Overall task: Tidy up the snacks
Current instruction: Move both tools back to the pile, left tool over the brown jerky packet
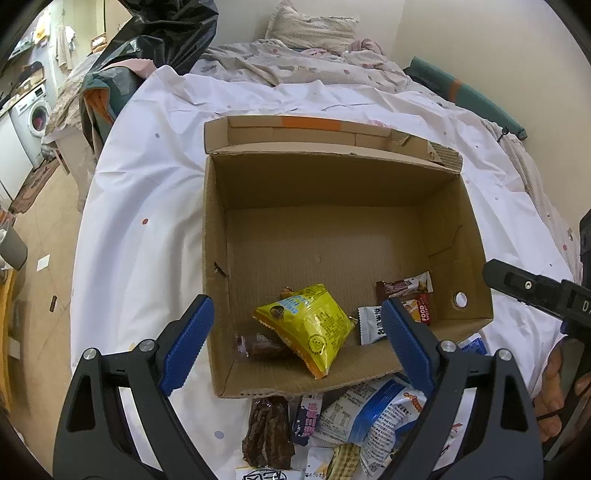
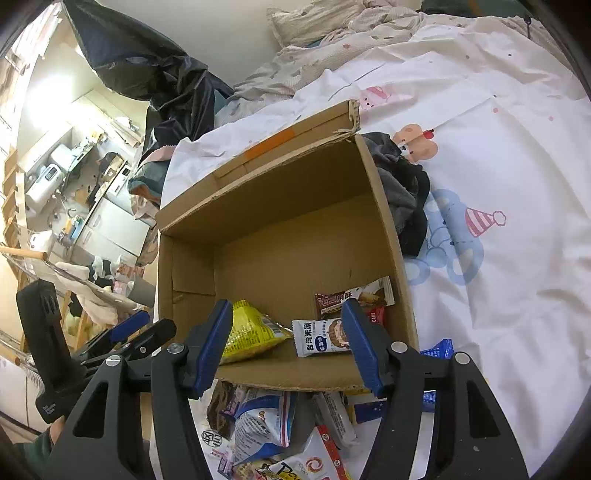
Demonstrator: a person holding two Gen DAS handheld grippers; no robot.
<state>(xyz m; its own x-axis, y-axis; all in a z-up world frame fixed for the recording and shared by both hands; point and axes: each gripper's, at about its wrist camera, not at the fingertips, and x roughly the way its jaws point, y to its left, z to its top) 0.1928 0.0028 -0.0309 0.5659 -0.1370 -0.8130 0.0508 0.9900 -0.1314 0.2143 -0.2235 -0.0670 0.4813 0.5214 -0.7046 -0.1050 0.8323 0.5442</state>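
An open cardboard box (image 1: 214, 229) (image 2: 384, 206) stands on the white bed sheet. On its floor near the front wall lie a yellow packet (image 1: 306, 328) (image 2: 251, 332), a white bar (image 1: 369, 325) (image 2: 317, 338), a brown bar (image 1: 402, 286) (image 2: 351, 293), a red pack (image 1: 421, 310) and a brown see-through packet (image 1: 258, 345). My left gripper (image 1: 295, 301) hangs open above the box's front left, over the yellow packet. Open too, my right gripper (image 2: 286, 304) hangs above the front right, over the white bar. Neither holds anything. Loose snack packets (image 1: 369, 417) (image 2: 266, 424) are piled in front of the box.
Dark clothes (image 2: 402, 192) lie against the box's right wall. A black plastic bag (image 1: 166, 33) and rumpled bedding (image 1: 314, 62) are behind it. The bed's left edge drops to the floor (image 1: 40, 266); a washing machine (image 1: 35, 114) stands far left.
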